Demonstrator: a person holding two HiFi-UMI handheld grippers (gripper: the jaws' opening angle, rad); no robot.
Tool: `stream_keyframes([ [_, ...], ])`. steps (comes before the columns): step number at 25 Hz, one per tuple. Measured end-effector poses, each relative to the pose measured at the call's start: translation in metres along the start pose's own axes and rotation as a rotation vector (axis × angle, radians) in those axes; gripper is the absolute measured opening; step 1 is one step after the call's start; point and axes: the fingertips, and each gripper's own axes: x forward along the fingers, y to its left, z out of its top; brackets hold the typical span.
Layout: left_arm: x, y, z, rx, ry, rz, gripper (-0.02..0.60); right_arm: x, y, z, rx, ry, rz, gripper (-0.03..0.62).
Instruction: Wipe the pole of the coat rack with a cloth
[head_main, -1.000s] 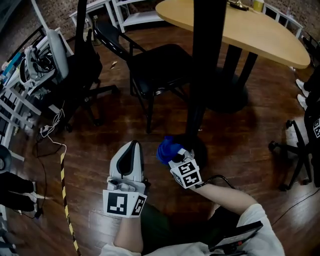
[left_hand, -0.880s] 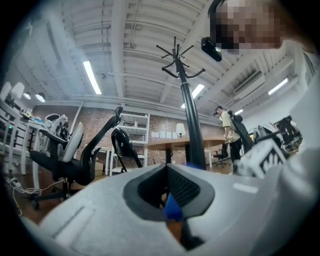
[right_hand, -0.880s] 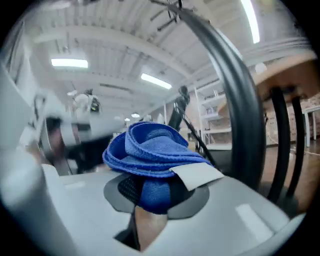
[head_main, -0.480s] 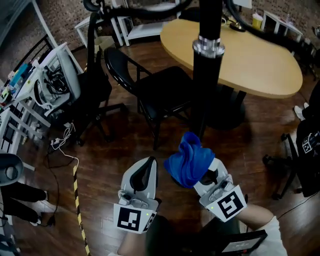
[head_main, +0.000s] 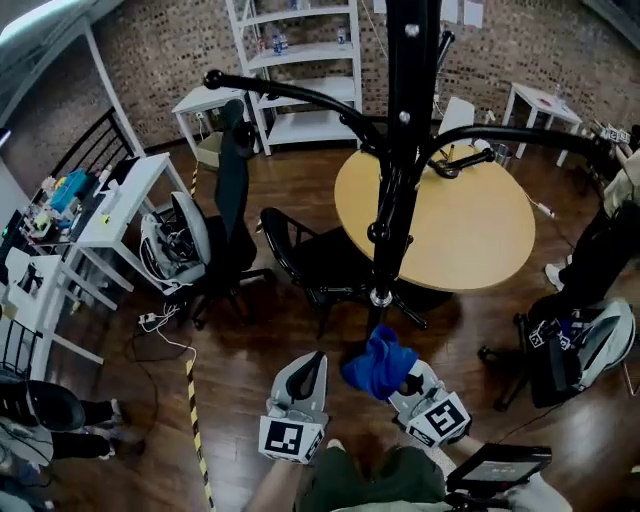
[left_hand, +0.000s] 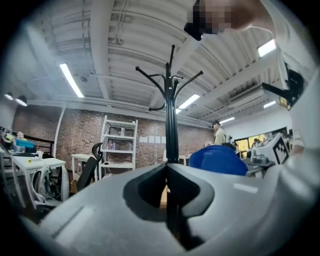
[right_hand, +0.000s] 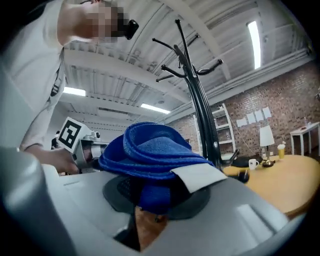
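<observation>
The black coat rack pole (head_main: 397, 150) rises up the middle of the head view, its curved arms spreading left and right. In the left gripper view the coat rack (left_hand: 171, 120) stands straight ahead; in the right gripper view the coat rack (right_hand: 197, 102) leans off to the right. My right gripper (head_main: 395, 375) is shut on a bunched blue cloth (head_main: 378, 362), held low near the pole's foot. That blue cloth (right_hand: 152, 152) fills the jaws in the right gripper view. My left gripper (head_main: 308, 372) hangs beside it, jaws together, holding nothing.
A round wooden table (head_main: 450, 225) stands behind the pole with a black chair (head_main: 305, 255) at its left. White shelving (head_main: 300, 70) lines the brick wall, a white desk (head_main: 110, 215) and office chair (head_main: 225, 200) at left. Yellow-black tape (head_main: 195, 430) crosses the floor. A person (head_main: 600, 250) stands at right.
The head view has tilted up from the pole's base to the whole rack. Both grippers dropped to the lower edge of the view, and the cloth came away from the pole's foot.
</observation>
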Motion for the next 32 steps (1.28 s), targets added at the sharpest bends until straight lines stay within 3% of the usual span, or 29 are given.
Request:
stream_keyframes([
  [3, -0.014, -0.012, 0.077, -0.027, 0.010, -0.051, 0.000, -0.007, 0.027, 0.078, -0.009, 0.043, 0.027, 0.103],
  [5, -0.022, -0.012, 0.109, -0.038, 0.006, -0.065, 0.000, -0.012, 0.042, 0.112, -0.016, 0.049, 0.032, 0.103],
  [11, -0.054, -0.017, 0.153, 0.012, -0.049, -0.058, 0.000, -0.033, 0.073, 0.141, 0.031, 0.028, 0.000, 0.104],
  [16, -0.104, -0.059, 0.163, 0.035, -0.036, -0.045, 0.000, -0.085, 0.099, 0.163, 0.012, -0.021, -0.011, 0.104],
  [21, -0.161, -0.142, 0.167, 0.033, -0.051, -0.014, 0.000, -0.188, 0.117, 0.169, 0.047, -0.059, -0.017, 0.104],
  [27, -0.238, -0.244, 0.168, -0.051, -0.040, -0.051, 0.000, -0.311, 0.165, 0.184, 0.050, -0.029, -0.050, 0.104],
  [32, -0.274, -0.278, 0.170, -0.034, -0.010, -0.028, 0.000, -0.365, 0.188, 0.191, 0.068, -0.004, -0.078, 0.103],
])
